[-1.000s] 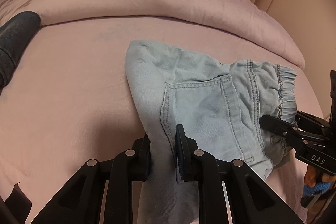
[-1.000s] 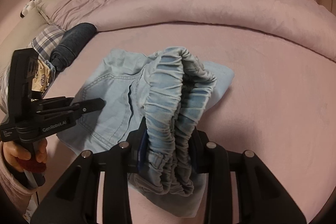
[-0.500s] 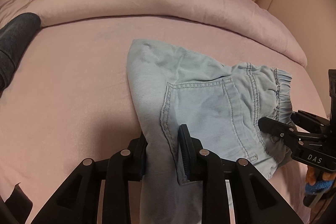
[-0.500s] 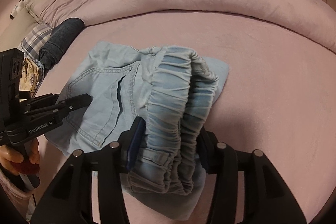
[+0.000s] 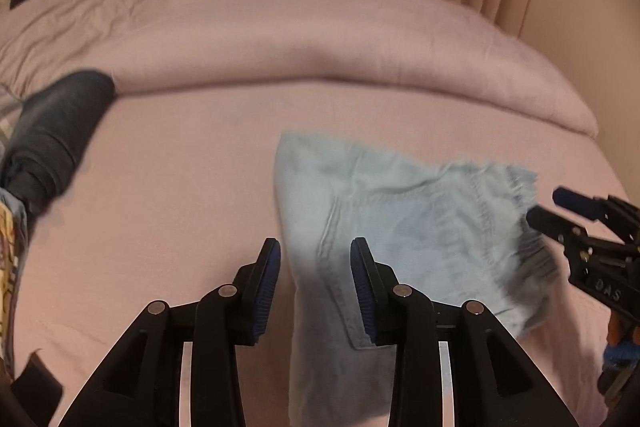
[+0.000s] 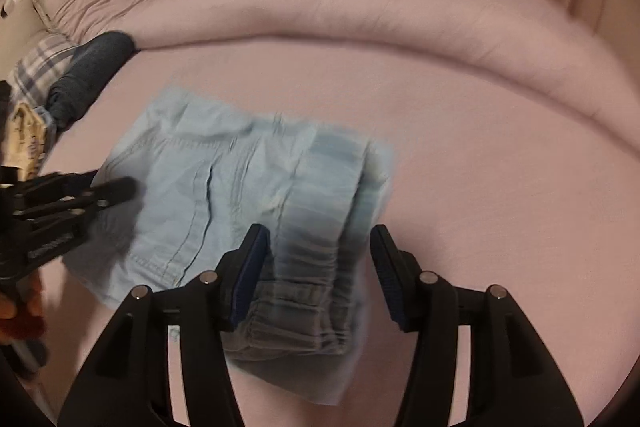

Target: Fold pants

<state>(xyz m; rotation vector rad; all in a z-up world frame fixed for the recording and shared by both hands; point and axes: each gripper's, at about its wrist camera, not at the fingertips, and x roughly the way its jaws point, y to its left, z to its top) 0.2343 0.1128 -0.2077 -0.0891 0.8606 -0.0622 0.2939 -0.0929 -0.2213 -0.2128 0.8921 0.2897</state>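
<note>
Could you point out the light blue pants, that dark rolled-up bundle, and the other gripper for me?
pants (image 5: 420, 219), left wrist view, on the back pocket area.
dark bundle (image 5: 60, 131), left wrist view, on its rolled middle.
right gripper (image 5: 548, 207), left wrist view, midway between its fingertips, at the waistband.

- Pants (image 5: 420, 227): pale blue denim, ahead of both grippers.
- Bed sheet (image 5: 180, 227): plain dusty pink.
- Rolled garment (image 6: 90, 75): dark charcoal, far left.
- Checked cloth (image 6: 44, 59): blue-and-white plaid.
- Gripper pads (image 6: 250, 275): dark blue on black.
</note>
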